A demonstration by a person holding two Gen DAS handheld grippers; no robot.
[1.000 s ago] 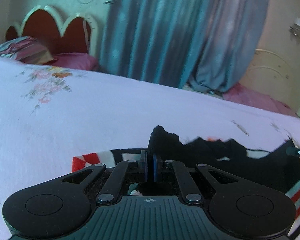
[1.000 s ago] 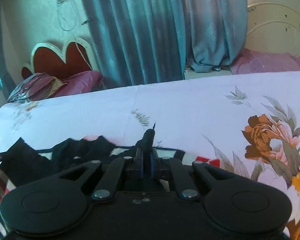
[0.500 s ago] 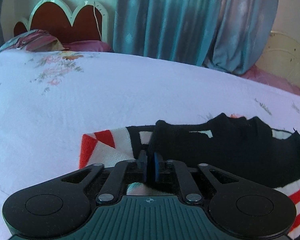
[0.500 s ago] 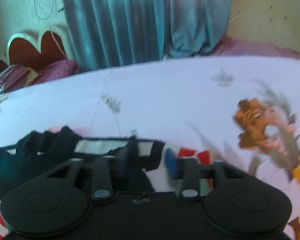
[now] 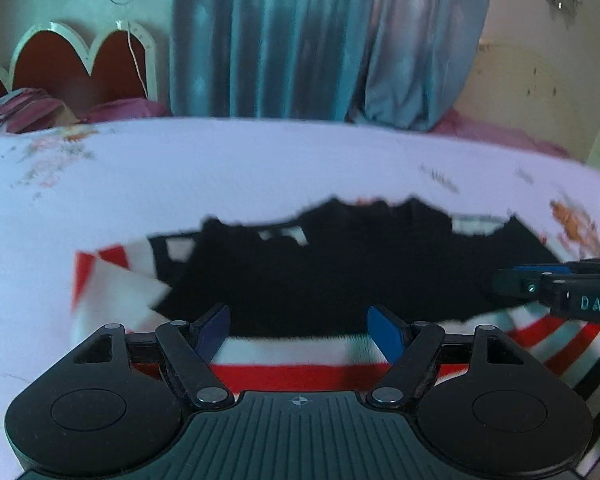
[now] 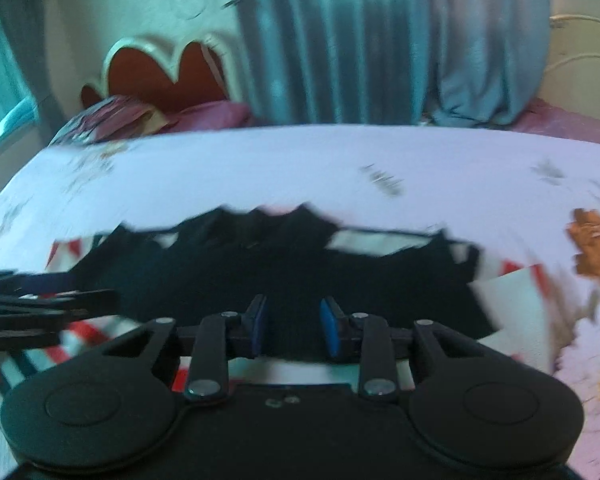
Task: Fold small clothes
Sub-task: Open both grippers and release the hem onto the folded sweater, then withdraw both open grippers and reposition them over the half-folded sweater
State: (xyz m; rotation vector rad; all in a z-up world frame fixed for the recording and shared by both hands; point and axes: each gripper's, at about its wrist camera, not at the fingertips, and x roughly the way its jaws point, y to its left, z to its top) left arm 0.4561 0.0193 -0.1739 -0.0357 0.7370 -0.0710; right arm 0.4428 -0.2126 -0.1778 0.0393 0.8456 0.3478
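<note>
left gripper (image 5: 299,330): spread wide, gripping nothing | right gripper (image 6: 293,328): parted, gripping nothing | black garment (image 5: 340,272): lying folded on striped cloth (image 5: 300,374) on floral bedsheet (image 5: 220,176), just ahead of both grippers

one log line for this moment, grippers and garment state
left gripper: open | right gripper: open | black garment: lying on striped cloth, held by neither | bed: underneath

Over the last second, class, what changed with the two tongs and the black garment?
Both tongs let go. The left tongs and right tongs, earlier shut on the black garment, now stand open, and its lifted edge lies flat on the striped cloth. The bed and curtains look unchanged.
</note>
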